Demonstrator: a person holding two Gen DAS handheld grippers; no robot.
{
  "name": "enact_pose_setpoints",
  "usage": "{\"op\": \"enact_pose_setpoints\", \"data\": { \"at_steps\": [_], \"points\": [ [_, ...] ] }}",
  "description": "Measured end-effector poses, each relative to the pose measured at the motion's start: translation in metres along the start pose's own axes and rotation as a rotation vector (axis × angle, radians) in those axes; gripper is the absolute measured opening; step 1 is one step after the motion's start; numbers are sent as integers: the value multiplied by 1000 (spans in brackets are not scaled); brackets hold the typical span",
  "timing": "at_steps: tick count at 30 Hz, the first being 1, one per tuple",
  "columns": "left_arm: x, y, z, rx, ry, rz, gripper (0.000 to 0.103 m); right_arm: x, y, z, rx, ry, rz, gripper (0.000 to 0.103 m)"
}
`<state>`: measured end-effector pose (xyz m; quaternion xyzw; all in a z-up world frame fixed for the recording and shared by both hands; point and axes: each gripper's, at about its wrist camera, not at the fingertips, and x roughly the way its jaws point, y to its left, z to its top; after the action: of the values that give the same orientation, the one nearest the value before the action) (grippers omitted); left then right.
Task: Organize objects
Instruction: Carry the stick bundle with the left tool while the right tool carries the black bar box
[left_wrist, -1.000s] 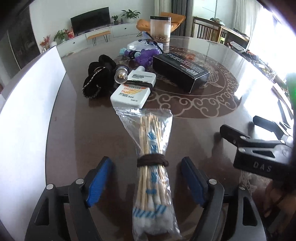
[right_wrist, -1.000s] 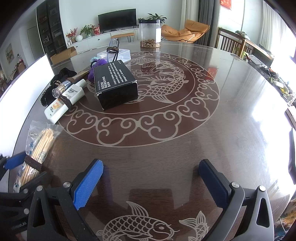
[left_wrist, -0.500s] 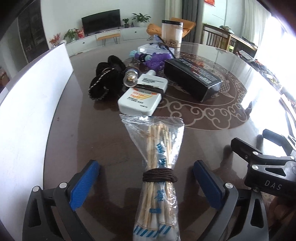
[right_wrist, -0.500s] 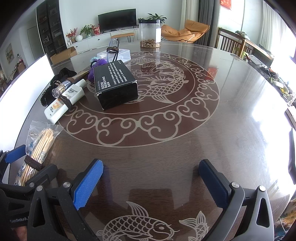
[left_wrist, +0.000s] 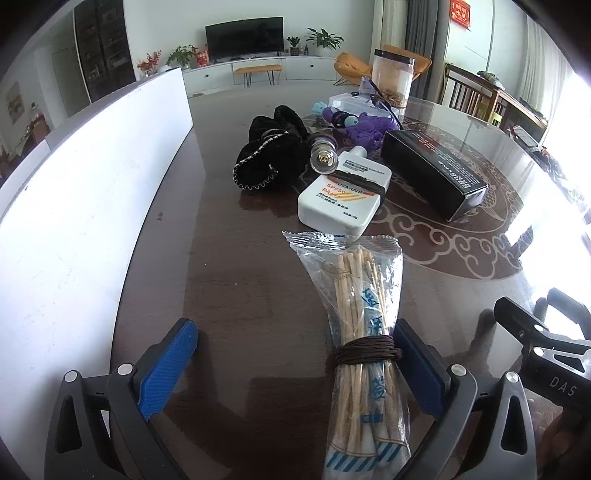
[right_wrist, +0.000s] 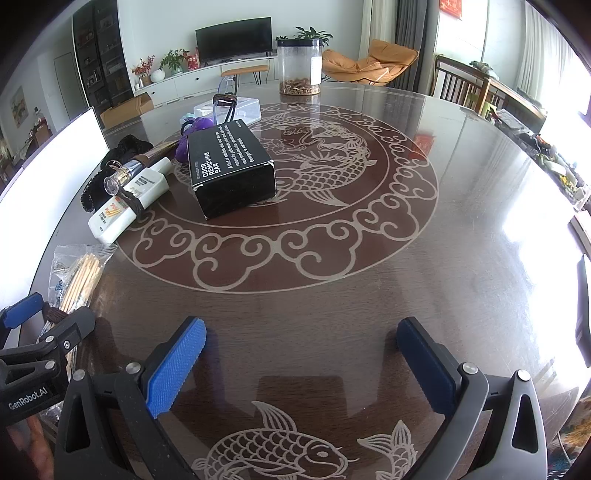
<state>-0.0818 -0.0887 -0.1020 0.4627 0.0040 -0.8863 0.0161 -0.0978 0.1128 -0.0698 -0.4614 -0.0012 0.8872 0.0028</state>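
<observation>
Setting: living-room background with a television and plants; a round dark wooden tabletop (right_wrist: 461, 258) with a pale carp-and-cloud inlay carries everything.
Swab packet: clear plastic packet of wooden-stick cotton swabs (left_wrist: 364, 332), tied with brown cord, lies near the tabletop's left edge, pointing toward the clutter.
Left gripper (left_wrist: 295, 369): jaws wide apart and straddling the packet; the right pad looks to touch the cord wrap, the left pad stands well clear, so nothing is gripped. It is probably lined up this way to pinch the bundle at its tied waist.
Right gripper (right_wrist: 301, 363): jaws wide apart over bare wood near the front edge, holding nothing, likely waiting.
Clutter: white flat sunscreen bottle (left_wrist: 343, 197) with a dark band, black fuzzy pouch (left_wrist: 271, 158), black rectangular box (right_wrist: 229, 170), purple toy (left_wrist: 364, 127) and clear lidded jar (right_wrist: 299, 66) sit toward the far-left part.
White panel (left_wrist: 85, 206): stands along the left edge.
Hidden: the packet's swab end is cut off by the frame; items behind the box are hard to identify.
</observation>
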Motion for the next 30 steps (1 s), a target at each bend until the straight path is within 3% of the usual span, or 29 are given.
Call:
{"op": "enact_pose_setpoints", "data": {
  "at_steps": [5,7,9,11,12,13,15,17,19,20,21,22,23,26,30],
  "points": [
    [3,1,3,6,4,-6,103,-1,-1,0,0,2,7,103],
    [4,1,6,27,27,-21,103,-3,-4,3,5,14,55,103],
    [5,2,9,57,69,-43,103,-5,-7,18,6,14,146,103],
    [2,1,11,91,69,-71,103,-7,-1,46,-59,1,133,103],
    [-1,0,12,108,54,-72,99,-4,6,66,-104,5,132,103],
    [-2,-2,12,130,44,-73,87,1,12,83,-137,15,140,103],
    [-2,-6,11,158,51,-97,72,17,27,115,-206,56,142,103],
    [-3,-8,9,164,49,-107,64,41,43,138,-276,131,136,103],
    [-8,-9,7,172,36,-113,29,62,53,148,-302,193,140,103],
    [-10,-8,5,170,31,-110,29,70,55,152,-293,219,144,101],
    [-11,-7,2,162,27,-111,28,76,54,154,-272,243,168,89],
    [-12,-5,-1,151,18,-114,28,80,53,154,-255,266,203,66],
    [-14,-3,-4,144,11,-117,28,83,53,152,-242,290,232,61],
    [-19,6,-9,96,-1,-163,28,68,49,143,-261,274,221,59],
    [-44,15,-11,51,-64,-222,28,22,29,123,-192,238,277,59]
  ]
}}
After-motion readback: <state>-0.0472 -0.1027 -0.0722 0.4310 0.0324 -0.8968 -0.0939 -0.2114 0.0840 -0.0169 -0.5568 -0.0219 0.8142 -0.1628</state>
